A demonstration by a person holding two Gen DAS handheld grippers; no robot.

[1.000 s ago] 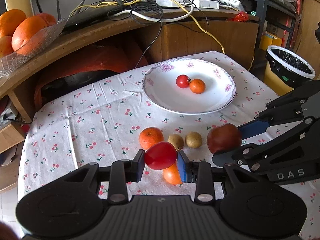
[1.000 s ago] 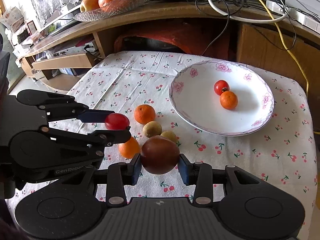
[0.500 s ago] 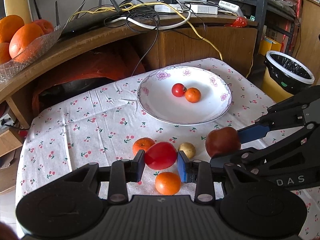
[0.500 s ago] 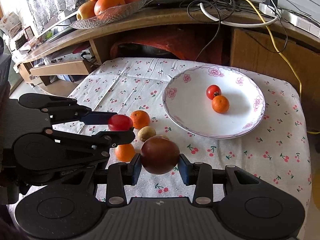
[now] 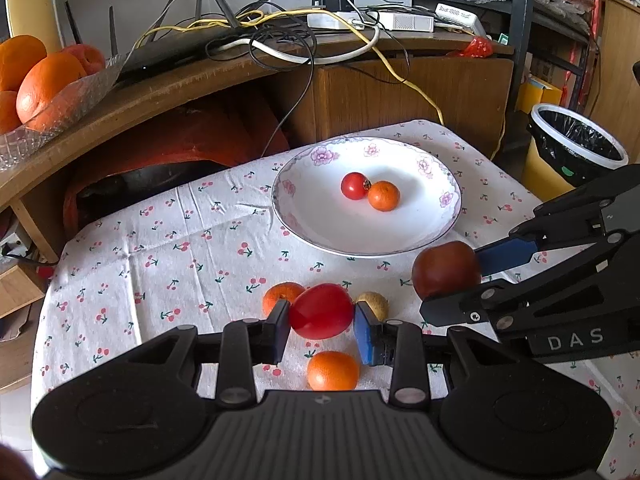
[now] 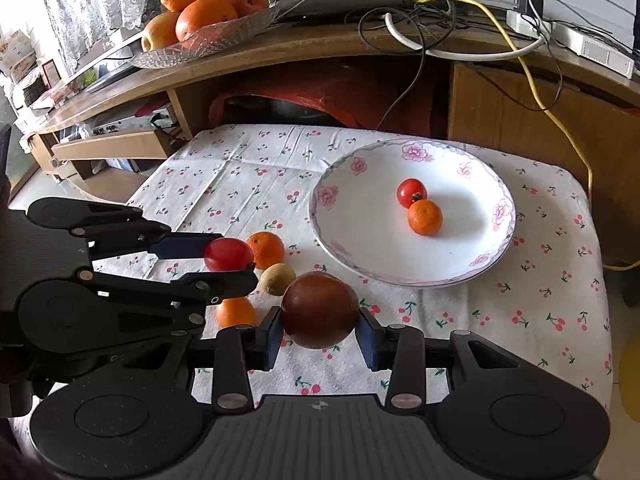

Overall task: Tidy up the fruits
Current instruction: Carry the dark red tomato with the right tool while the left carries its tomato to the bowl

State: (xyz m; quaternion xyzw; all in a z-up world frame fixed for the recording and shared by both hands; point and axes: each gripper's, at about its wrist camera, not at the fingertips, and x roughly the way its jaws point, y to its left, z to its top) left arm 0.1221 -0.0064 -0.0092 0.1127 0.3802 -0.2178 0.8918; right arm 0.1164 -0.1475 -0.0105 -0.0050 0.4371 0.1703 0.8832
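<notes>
Tongs [image 5: 322, 330] above loose mandarins [image 5: 333, 370], kiwi [image 5: 374, 305]

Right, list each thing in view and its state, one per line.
Left gripper: shut on red tomato, lifted.
Right gripper: shut on dark red fruit, lifted.
Plate: holds small tomato and small orange, touching.
Two oranges and brown fruit: loose on tablecloth.

left gripper [image 5: 322, 330] — matte black, 2 blue pads, silver screws | right gripper [image 6: 320, 338] — identical, white "DAS" lettering
</notes>
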